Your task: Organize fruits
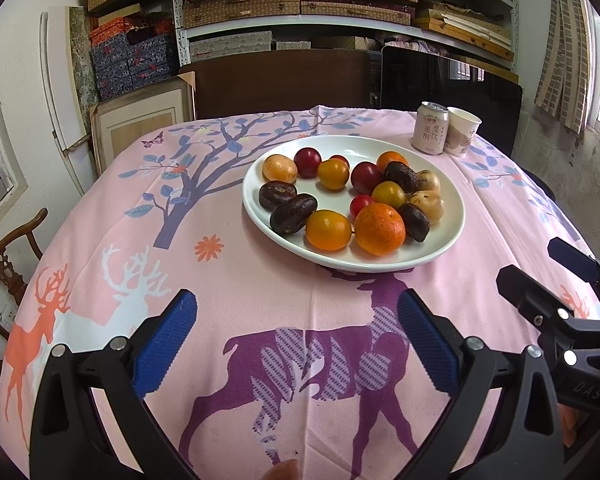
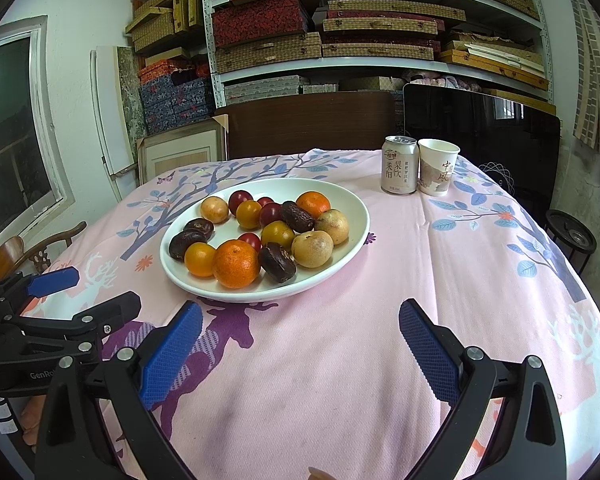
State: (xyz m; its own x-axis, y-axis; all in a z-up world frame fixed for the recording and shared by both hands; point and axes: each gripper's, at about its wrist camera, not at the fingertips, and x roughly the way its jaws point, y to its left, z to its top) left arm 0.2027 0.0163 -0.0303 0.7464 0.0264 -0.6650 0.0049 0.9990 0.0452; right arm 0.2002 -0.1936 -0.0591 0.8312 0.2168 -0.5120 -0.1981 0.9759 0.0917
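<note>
A white plate (image 1: 260, 216) (image 2: 340, 204) sits on the pink deer-print tablecloth and holds several mixed fruits: oranges (image 1: 379, 229) (image 2: 236, 263), yellow-orange fruits (image 1: 328, 229), red plums (image 1: 366, 177), dark brown dates (image 1: 293, 213) (image 2: 277, 262) and pale brown fruits (image 2: 312, 248). My left gripper (image 1: 296, 340) is open and empty, above the cloth short of the plate. My right gripper (image 2: 300, 344) is open and empty, also short of the plate. Each gripper shows at the edge of the other's view: the right one (image 1: 548, 276), the left one (image 2: 84, 292).
A drink can (image 1: 430, 128) (image 2: 399, 165) and a paper cup (image 1: 462, 131) (image 2: 437, 166) stand behind the plate at the far right. A dark chair back (image 1: 280, 80) and a black screen (image 1: 452, 84) stand beyond the table. Shelves of boxes fill the wall. A wooden chair (image 1: 8, 264) is at the left.
</note>
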